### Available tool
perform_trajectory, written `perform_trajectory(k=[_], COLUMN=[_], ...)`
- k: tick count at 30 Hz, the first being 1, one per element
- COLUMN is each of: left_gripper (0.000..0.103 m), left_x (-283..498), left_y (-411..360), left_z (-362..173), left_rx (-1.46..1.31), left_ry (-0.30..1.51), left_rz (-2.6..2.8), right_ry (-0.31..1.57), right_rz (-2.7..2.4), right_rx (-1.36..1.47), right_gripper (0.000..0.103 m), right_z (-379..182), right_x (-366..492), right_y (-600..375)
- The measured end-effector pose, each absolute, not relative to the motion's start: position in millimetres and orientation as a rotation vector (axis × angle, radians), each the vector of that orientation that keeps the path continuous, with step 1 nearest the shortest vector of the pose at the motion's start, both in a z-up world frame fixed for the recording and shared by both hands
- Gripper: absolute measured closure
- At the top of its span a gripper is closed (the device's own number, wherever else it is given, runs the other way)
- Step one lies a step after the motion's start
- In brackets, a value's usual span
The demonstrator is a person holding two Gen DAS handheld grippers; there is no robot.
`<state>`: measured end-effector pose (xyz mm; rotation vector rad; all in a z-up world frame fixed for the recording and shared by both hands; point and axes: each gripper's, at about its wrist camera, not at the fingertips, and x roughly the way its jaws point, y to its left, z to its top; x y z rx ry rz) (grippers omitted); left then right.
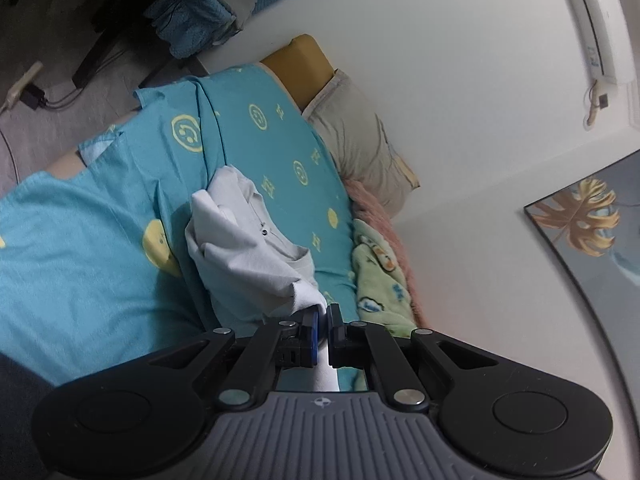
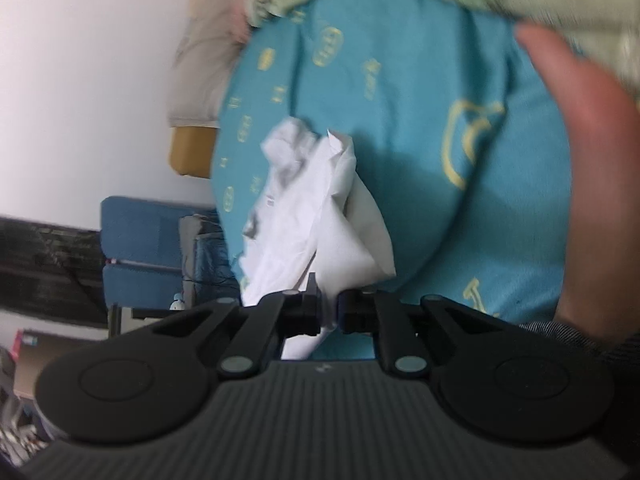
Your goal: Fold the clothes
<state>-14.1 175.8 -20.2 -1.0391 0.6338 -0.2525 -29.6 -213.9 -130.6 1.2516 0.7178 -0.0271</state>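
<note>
Left gripper (image 1: pixel 323 316): jaws drawn in narrow, a corner of the white shirt (image 1: pixel 256 256) pinched between them. Right gripper (image 2: pixel 329 312): likewise nearly closed, with white cloth running down through the gap, so it looks clamped on another edge of the same shirt (image 2: pixel 316 216).

Shirt: thin, light, limp cotton by the look of it; no stiffness, bunches and creases freely. Probably not slippery, but a pinch on a single layer could pull free under tension. A buttoned placket (image 1: pixel 262 229) and neckline show in the left view, so a polo-type top. Best holds, I judge, are seams: shoulder points or hem corners, not loose middle cloth.

Lie: it hangs crumpled between the two grips and trails onto the bed, not spread. Long axis runs from the grippers away across the bed; in the left view the neckline sits in the nearer half. Which end is the hem I cannot tell.

Around it: teal bedsheet with yellow smiley prints (image 1: pixel 100 248); a green patterned blanket (image 1: pixel 380 276) just beside; a beige pillow (image 1: pixel 356 148) against the wall. A blurred hand (image 2: pixel 592 184) shows at right.
</note>
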Motion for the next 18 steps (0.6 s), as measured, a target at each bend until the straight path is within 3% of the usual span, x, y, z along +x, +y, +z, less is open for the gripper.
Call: perform_trajectory(k=[4,10,18], left_gripper=[0.099,0.099,0.099], left_x=[-14.8,71.6,232.4], left_y=[187.0,184.8,157.2], left_z=[-12.1,-4.8,-29.2], left_rx=[-1.088,-1.082,-0.758], left_ry=[0.626,0.617,0.634], left_rz=[-0.258,-0.144,0.05], right_ry=[0.712,0.696,0.757], right_rz=[0.017,0.024,-0.026], right_rx=[1.197,1.064,0.918], right_gripper=[0.093,0.093,0.092], right_z=[-96.4,-66.5,-116.6], right_x=[-17.7,83.0,234.3], right_y=[-218.4,-206.2,-181.4])
